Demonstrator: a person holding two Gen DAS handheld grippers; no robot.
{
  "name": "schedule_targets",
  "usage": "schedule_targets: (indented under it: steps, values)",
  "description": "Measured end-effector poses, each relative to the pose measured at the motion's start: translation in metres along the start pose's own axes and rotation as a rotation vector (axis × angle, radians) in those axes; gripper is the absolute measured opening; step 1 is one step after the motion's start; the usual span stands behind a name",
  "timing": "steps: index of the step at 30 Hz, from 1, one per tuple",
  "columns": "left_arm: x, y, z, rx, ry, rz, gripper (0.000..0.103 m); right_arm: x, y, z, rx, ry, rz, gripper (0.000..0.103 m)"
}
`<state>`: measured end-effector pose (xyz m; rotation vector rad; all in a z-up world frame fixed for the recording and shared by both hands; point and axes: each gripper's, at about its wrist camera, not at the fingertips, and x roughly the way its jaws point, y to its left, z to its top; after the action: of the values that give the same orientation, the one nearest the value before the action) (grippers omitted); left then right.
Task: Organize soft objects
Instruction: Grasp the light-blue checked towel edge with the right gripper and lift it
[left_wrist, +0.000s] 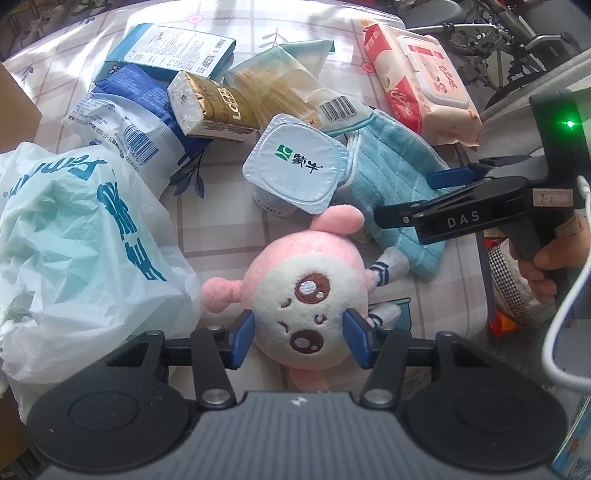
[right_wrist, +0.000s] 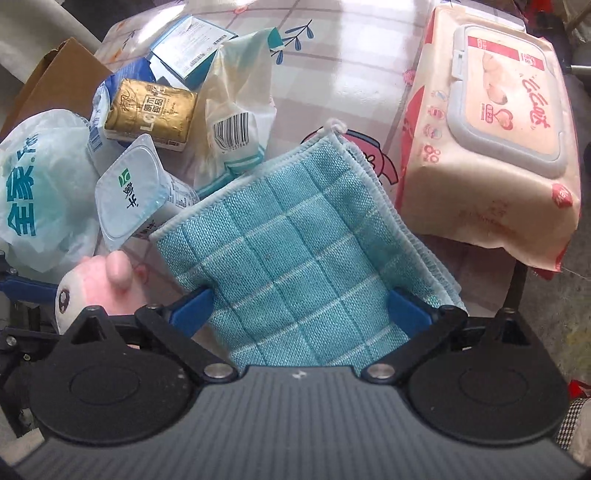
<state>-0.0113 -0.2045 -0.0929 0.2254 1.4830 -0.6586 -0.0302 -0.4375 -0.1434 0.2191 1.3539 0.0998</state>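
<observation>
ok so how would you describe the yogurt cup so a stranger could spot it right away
On the checked tablecloth, look in the middle of the clutter, between the plastic bag and the blue cloth. The yogurt cup leans tilted there, the only item with a silvery foil lid bearing a green logo.

Left gripper spread, apparently not clamping; right gripper spread wide, tilted downward.

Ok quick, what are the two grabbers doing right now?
Left gripper: open, its fingers on either side of the pink plush toy's head.
Right gripper: open, over the blue cloth, holding nothing.
</observation>
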Motion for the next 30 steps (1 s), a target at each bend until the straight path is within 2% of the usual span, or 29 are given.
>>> schedule_targets:
  steps: [4,5,7,9,10,12,13,14,15,18,23,25,26,27,28,29,30]
  values:
    - [0.000,0.000,0.000,0.008,-0.003,0.004,0.057,0.002,0.008,-0.006,-0.088,0.007,-0.032,0.100]
    - [0.000,0.000,0.000,0.011,-0.005,0.006,0.058,0.002,0.012,-0.008,-0.116,0.008,-0.047,0.096]
    - [0.000,-0.002,0.000,0.019,-0.008,0.012,0.059,0.001,0.015,-0.011,-0.153,0.004,-0.078,0.086]
    - [0.001,-0.004,0.000,0.029,-0.012,0.014,0.059,-0.003,0.016,-0.015,-0.170,-0.006,-0.115,0.063]
    - [0.001,-0.005,0.000,0.033,-0.013,0.016,0.059,-0.005,0.014,-0.016,-0.171,-0.010,-0.128,0.058]
    - [0.002,-0.007,0.001,0.039,-0.016,0.017,0.059,-0.011,0.006,-0.018,-0.155,-0.010,-0.132,0.044]
    - [0.002,-0.008,0.001,0.041,-0.017,0.018,0.059,-0.013,0.003,-0.019,-0.144,-0.010,-0.133,0.041]
    - [0.003,-0.008,0.001,0.041,-0.019,0.018,0.059,-0.015,0.000,-0.020,-0.128,-0.008,-0.135,0.028]
    - [0.003,-0.010,0.001,0.042,-0.020,0.018,0.059,-0.018,-0.004,-0.022,-0.106,-0.008,-0.147,0.022]
    - [0.003,-0.013,0.002,0.054,-0.026,0.023,0.059,-0.026,-0.019,-0.034,0.017,0.009,-0.117,0.017]
    - [0.003,-0.016,0.003,0.067,-0.032,0.029,0.059,-0.036,-0.028,-0.064,0.125,0.072,-0.090,0.017]
    - [0.002,-0.016,0.003,0.066,-0.033,0.029,0.059,-0.042,-0.030,-0.072,0.153,0.088,-0.059,0.019]
    - [0.002,-0.016,0.003,0.067,-0.033,0.030,0.059,-0.046,-0.030,-0.075,0.152,0.077,-0.053,0.025]
    - [0.002,-0.016,0.003,0.068,-0.033,0.030,0.059,-0.051,-0.029,-0.075,0.137,0.063,-0.046,0.039]
    - [0.002,-0.016,0.003,0.069,-0.032,0.030,0.059,-0.055,-0.024,-0.074,0.103,0.044,-0.033,0.048]
    - [0.002,-0.016,0.003,0.070,-0.032,0.031,0.059,-0.058,-0.021,-0.072,0.067,0.028,-0.032,0.071]
    - [0.002,-0.017,0.003,0.073,-0.031,0.032,0.059,-0.058,-0.015,-0.068,0.016,0.013,-0.042,0.088]
